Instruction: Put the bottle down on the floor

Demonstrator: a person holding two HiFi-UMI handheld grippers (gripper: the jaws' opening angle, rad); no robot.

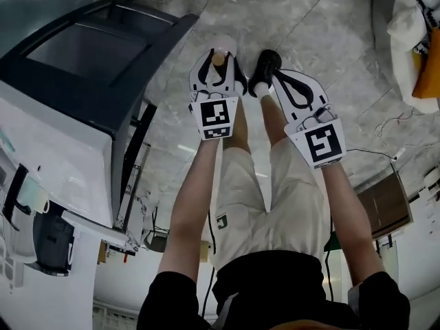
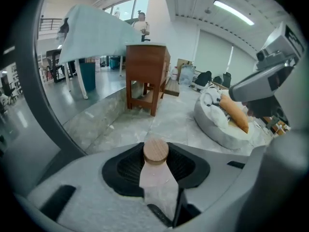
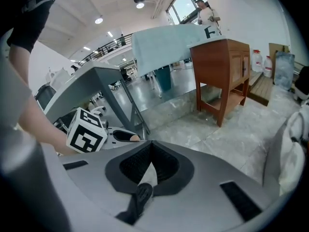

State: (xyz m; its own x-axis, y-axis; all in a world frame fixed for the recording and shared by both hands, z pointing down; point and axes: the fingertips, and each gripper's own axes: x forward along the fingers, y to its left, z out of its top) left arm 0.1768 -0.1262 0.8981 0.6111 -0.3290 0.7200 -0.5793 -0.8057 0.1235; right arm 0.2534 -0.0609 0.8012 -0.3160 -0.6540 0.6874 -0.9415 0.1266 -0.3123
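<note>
- Pale, translucent pinkish bottle (image 2: 155,177) with a round wooden stopper sat upright between the jaws of the left gripper (image 1: 218,66), the stopper poking out just past the ribbed black pads.
- Both pads pressed against the bottle's neck and shoulder, so the jaws stood only as far apart as that narrow neck.
- From the head view, the held bottle hung over the grey veined marble floor (image 1: 323,19), just left of the person's black shoe (image 1: 265,71). Whether its base touched the floor could not be made out.
- The right gripper (image 1: 278,80) carried nothing: its own view showed the black pads drawn together, with only a thin sliver of floor visible between them.
- The right gripper lay just to the right of the left one and close to the black shoe, and the two marker cubes sat side by side.
- A large machine with a white body and a dark top (image 1: 75,95) filled the left of the scene, well apart from both grippers.
- A brown wooden cabinet on legs (image 2: 147,76) stood on the far floor ahead of the left gripper.
- A round white cushion bed (image 2: 217,124) holding an orange pillow lay to the right of the cabinet.
</note>
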